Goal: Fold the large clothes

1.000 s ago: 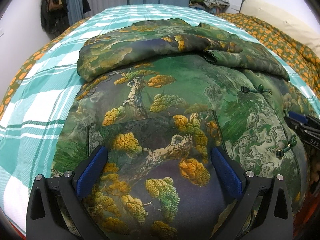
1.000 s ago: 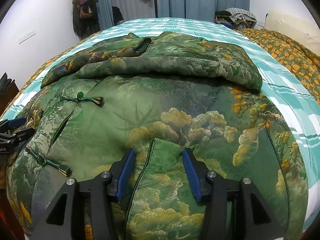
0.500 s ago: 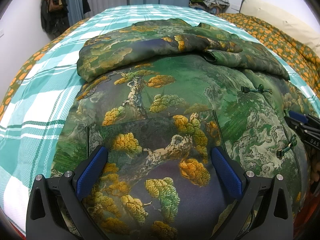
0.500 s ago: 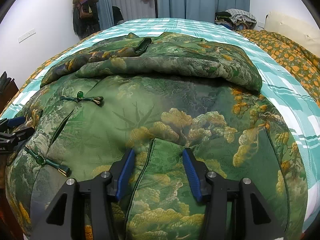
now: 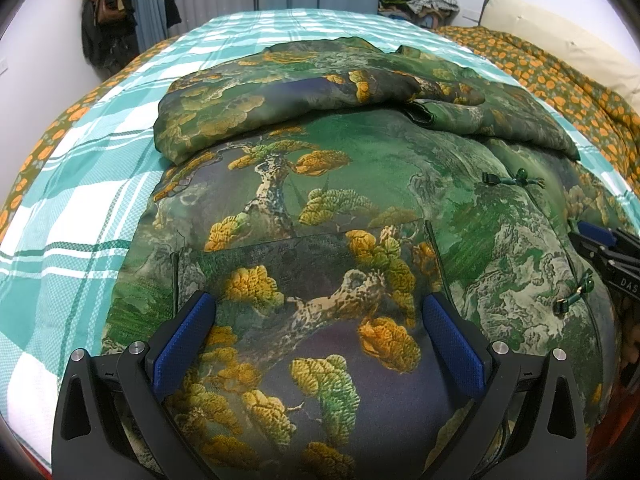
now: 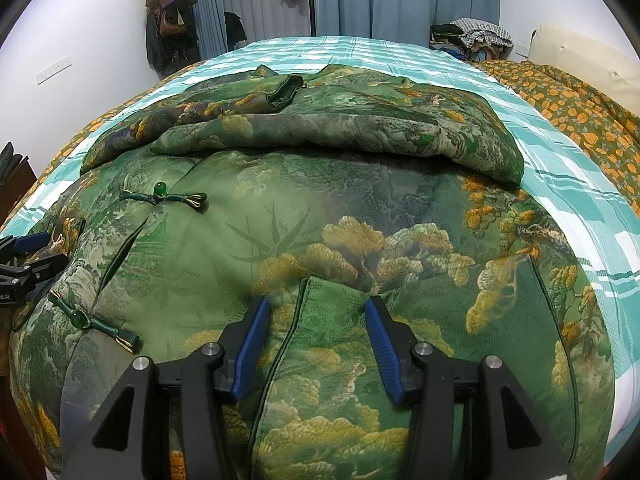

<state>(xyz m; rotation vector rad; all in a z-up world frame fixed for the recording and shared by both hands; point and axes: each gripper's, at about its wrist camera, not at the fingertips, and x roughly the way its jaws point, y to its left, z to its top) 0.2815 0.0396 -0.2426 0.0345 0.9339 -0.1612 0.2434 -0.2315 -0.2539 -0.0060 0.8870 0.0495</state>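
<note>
Fingers: left gripper [image 5: 318, 346] spread wide, right gripper [image 6: 316, 350] half-open, neither gripping, both straddling the padded jacket [image 5: 360, 200] hem, presumably for folding forward.

We lose the near hem of the jacket [image 5: 320, 208] below the bottom edge in both wrist views, so we cannot tell whether either gripper's fingers [image 5: 184, 344] touch the cloth. Beside the jacket, the right gripper [image 5: 612, 256] is cut off by the left view's edge. Beyond the jacket, the heap of clothes [image 6: 472, 38] is too small to sort out.
</note>
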